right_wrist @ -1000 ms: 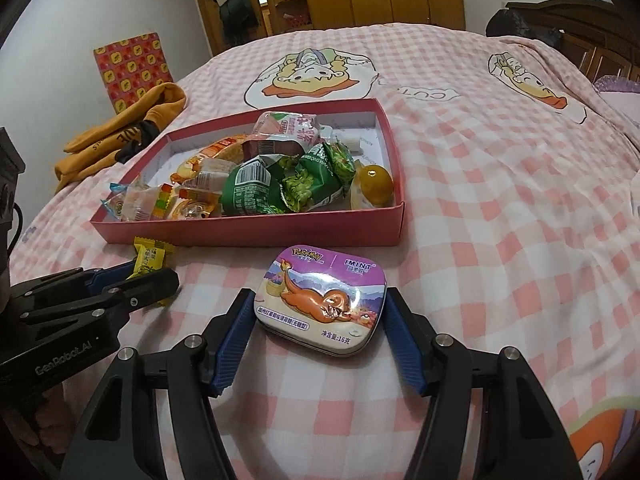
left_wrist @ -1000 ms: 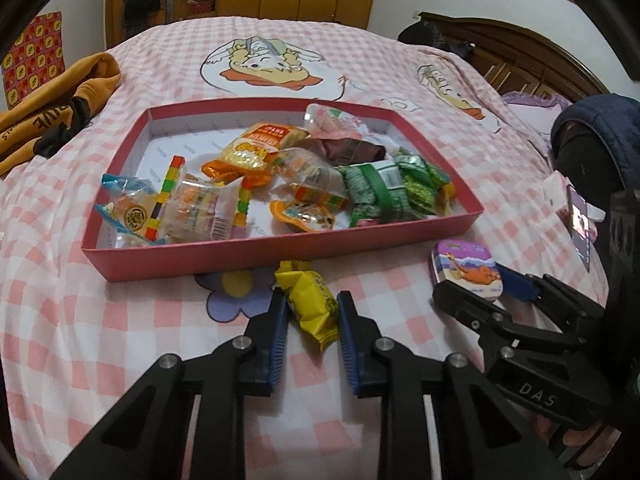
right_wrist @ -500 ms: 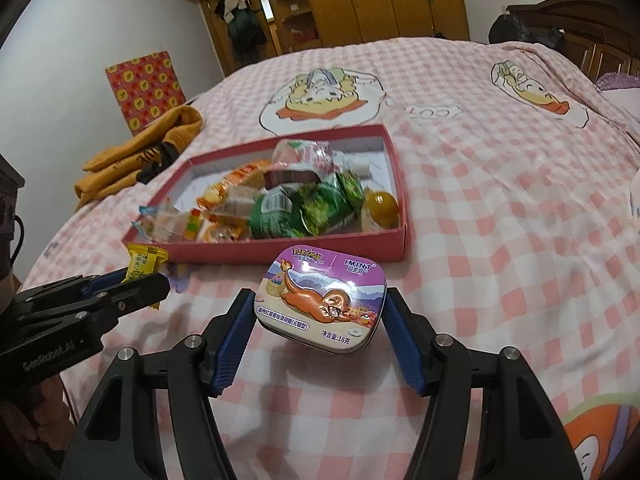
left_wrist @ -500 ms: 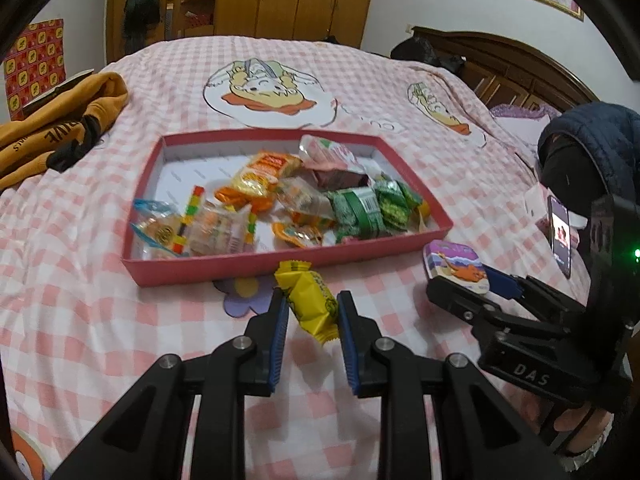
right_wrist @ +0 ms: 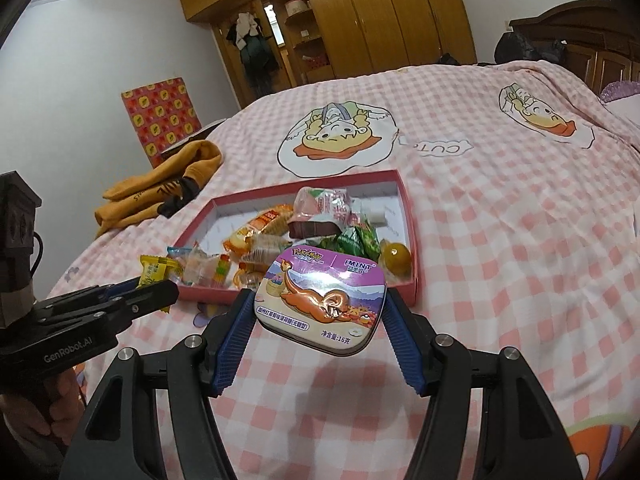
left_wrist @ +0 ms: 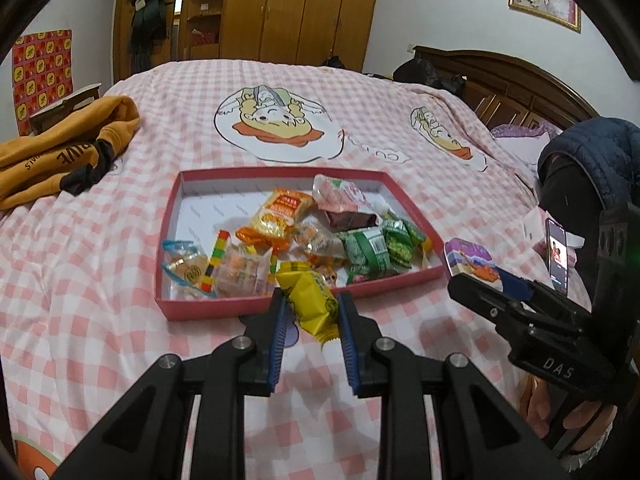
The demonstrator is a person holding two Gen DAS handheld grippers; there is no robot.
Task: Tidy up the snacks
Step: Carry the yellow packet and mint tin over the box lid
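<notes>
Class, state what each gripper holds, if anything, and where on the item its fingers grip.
The left gripper pinches the yellow snack packet across its middle. The right gripper clamps the mint tin by its two short side edges.

The mint tin covers the near wall of the pink box and some snacks behind it. Its small print is unreadable, and the phone screen's just a blur.
</notes>
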